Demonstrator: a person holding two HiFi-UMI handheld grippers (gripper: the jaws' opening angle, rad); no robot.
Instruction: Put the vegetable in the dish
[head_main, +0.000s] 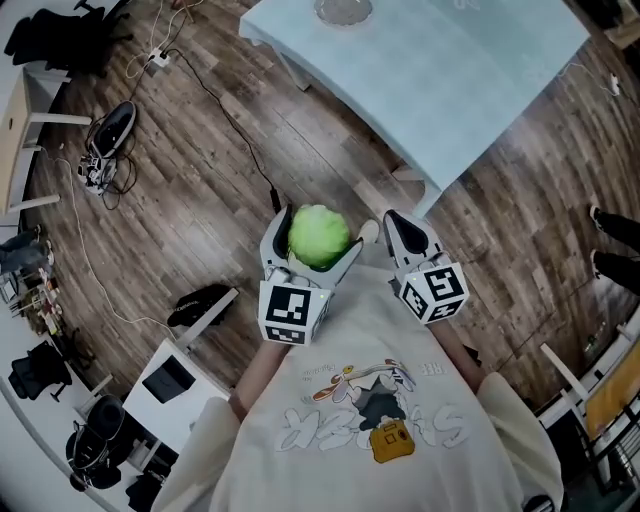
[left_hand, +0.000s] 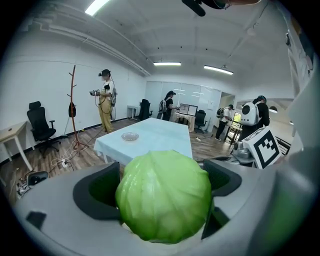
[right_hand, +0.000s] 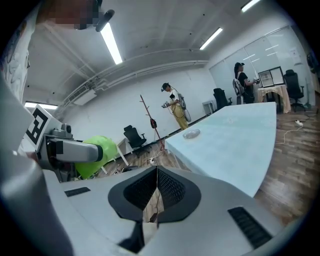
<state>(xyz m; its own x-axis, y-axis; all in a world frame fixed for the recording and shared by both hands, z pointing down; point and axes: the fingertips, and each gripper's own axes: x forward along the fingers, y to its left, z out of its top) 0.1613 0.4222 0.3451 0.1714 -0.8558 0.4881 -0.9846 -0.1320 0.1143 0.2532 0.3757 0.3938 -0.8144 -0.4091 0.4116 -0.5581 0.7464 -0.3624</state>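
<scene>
A round green cabbage (head_main: 318, 235) sits between the jaws of my left gripper (head_main: 312, 250), which is shut on it and held in front of my chest over the wooden floor. In the left gripper view the cabbage (left_hand: 165, 196) fills the space between both jaws. My right gripper (head_main: 396, 232) hangs just right of it, jaws pressed together with nothing held (right_hand: 154, 192). From the right gripper view the cabbage (right_hand: 95, 154) shows at the left. A clear glass dish (head_main: 343, 10) stands on the far end of the pale blue table (head_main: 440, 70), well ahead of both grippers.
Cables (head_main: 215, 100) run across the wooden floor between me and the table. A white desk (head_main: 165, 385) and bags lie at the lower left. Several people (left_hand: 105, 100) stand in the room beyond the table, with office chairs (left_hand: 39, 127) and a coat stand (left_hand: 73, 107).
</scene>
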